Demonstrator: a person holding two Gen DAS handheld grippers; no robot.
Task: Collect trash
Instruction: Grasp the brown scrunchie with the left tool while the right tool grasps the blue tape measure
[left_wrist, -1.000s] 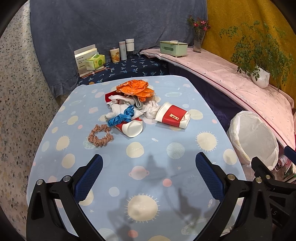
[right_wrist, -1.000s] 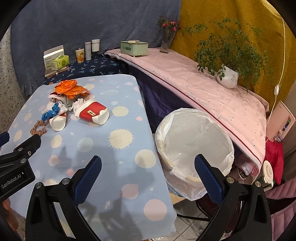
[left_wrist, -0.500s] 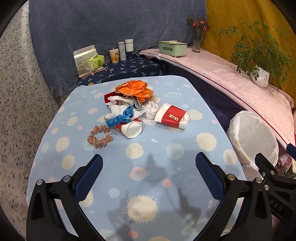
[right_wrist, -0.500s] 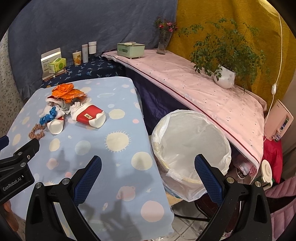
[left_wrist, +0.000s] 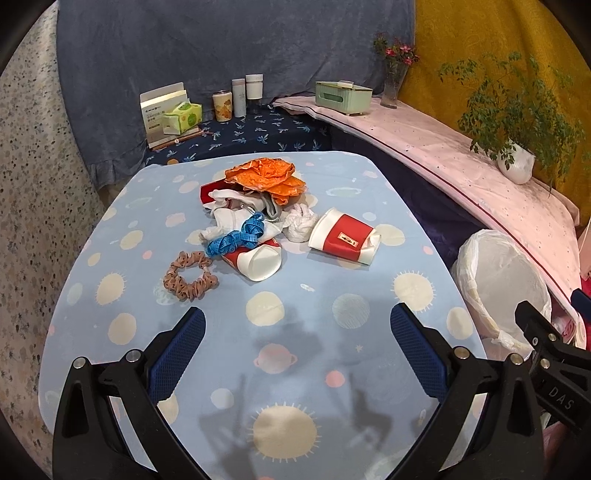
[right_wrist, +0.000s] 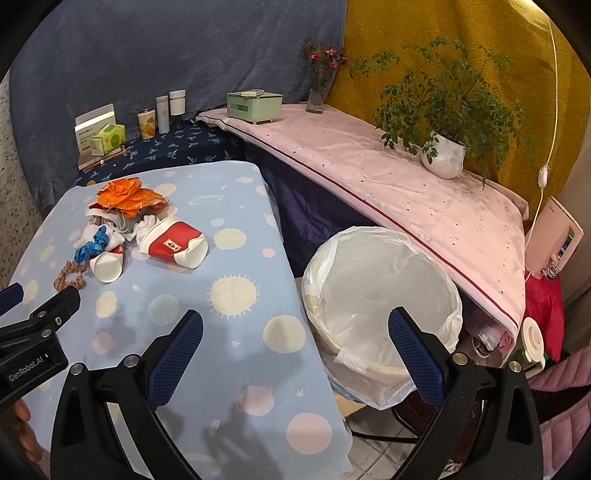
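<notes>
A heap of trash lies mid-table: an orange crumpled wrapper, white tissue wads, a red-and-white paper cup on its side, a second tipped cup and a blue tape measure. A bin lined with a white bag stands off the table's right edge. My left gripper is open over the near table, well short of the heap. My right gripper is open above the table's right edge and the bin rim, holding nothing.
A beige scrunchie lies left of the cups. Beyond the table, a dark shelf holds a tissue pack and jars. A pink-covered ledge carries a green box, a flower vase and a potted plant.
Both grippers have eased a little toward the heap and stayed open. The right view has swung slightly, so the bin sits more central.
</notes>
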